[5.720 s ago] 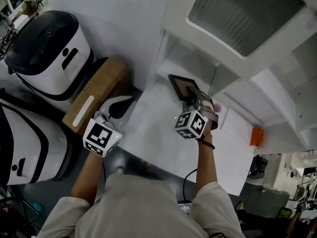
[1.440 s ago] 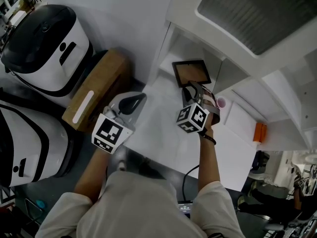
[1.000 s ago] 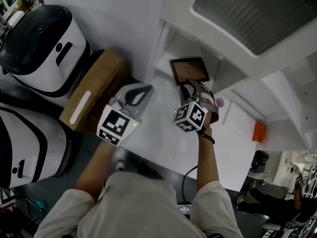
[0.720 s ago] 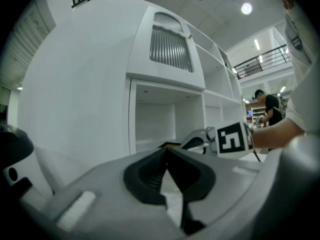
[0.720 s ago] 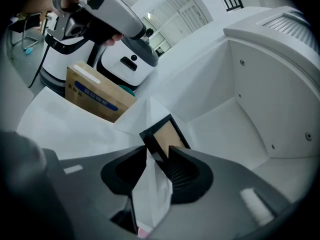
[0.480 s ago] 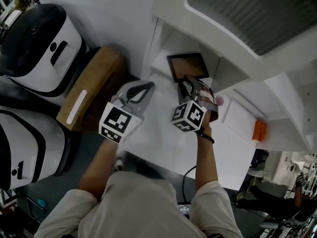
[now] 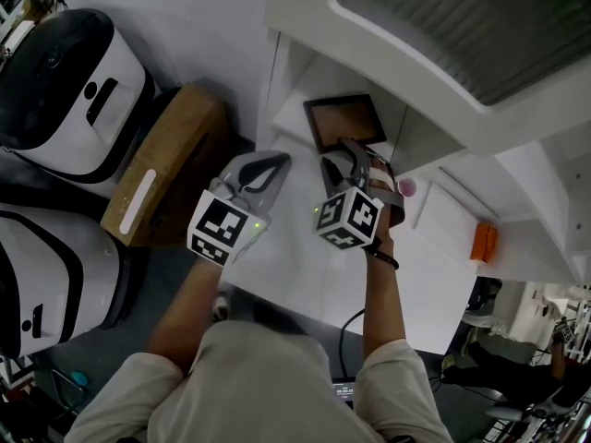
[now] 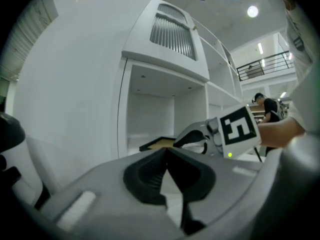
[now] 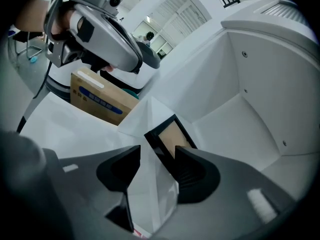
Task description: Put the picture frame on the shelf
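Pic frame (image 7: 344, 121) flat at shelf (image 7: 292, 114) front edge, near corner btwn my R hand-held gripper (image 7: 343, 161) jaws, just-opening, apart, unclamped.

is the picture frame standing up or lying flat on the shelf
Lying flat: the picture frame rests face up on the shelf floor, a thin slab seen side-on.

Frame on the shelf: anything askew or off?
Frame lies flat, skewed to the shelf walls rather than standing. Right gripper: jaws have just been opening, apart around the frame's near corner. No damage visible.
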A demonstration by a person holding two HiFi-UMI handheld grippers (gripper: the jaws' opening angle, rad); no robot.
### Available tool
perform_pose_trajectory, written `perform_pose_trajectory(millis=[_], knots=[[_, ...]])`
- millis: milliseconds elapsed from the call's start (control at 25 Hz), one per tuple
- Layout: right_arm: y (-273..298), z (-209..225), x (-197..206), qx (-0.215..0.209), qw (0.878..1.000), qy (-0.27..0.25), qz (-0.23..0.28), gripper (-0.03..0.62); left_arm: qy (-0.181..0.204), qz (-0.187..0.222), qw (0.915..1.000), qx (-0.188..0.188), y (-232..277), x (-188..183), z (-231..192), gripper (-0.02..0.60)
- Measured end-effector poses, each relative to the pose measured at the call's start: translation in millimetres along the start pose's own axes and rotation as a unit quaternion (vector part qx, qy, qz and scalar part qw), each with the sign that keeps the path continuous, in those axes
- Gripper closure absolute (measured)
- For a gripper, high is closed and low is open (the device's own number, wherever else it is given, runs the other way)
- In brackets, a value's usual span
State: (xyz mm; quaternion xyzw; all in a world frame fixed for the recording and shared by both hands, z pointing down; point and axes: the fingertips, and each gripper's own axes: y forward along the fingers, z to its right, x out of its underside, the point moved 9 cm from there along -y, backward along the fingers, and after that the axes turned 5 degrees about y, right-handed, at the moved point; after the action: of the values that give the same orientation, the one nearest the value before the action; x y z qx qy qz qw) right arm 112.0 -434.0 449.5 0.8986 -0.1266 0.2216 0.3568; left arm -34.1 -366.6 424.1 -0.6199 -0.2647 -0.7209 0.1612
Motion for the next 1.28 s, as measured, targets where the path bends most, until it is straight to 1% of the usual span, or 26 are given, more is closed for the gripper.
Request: perform_pose_trajectory(millis=[120, 320, 440, 760, 880, 1080, 1280], knots=[[2, 0, 0, -0.008, 1.0, 0.0, 0.002, 0.338, 0.001, -0.001, 1.0, 0.001, 6, 0, 0, 0.578], [7, 1, 1, -0.018, 1.0, 0.004, 0.007, 0.321, -0.002, -0.005, 1.0, 0.001, 14, 5, 0, 0.578], [9, 0, 1, -0.026, 1.0, 0.007, 0.01, 0.278, -0.003, -0.006, 1.0, 0.003, 17, 5, 2, 0.579], [21, 2, 3, -0.019, 1.0, -0.014, -0.002, 0.228, -0.008, -0.008, 0.9999, -0.002, 16, 9, 5, 0.578], [25, 3, 4, -0.03, 0.999, 0.003, 0.01, 0.179, -0.007, -0.009, 0.9999, -0.006, 13, 9, 5, 0.578], [24, 3, 3, -0.036, 0.999, 0.007, 0.014, 0.171, -0.007, -0.006, 0.9999, -0.012, 6, 8, 8, 0.579], [8, 5, 2, -0.007, 0.999, 0.005, 0.039, 0.166, 0.009, -0.007, 0.9999, -0.01, -4, 0, 15, 0.578]])
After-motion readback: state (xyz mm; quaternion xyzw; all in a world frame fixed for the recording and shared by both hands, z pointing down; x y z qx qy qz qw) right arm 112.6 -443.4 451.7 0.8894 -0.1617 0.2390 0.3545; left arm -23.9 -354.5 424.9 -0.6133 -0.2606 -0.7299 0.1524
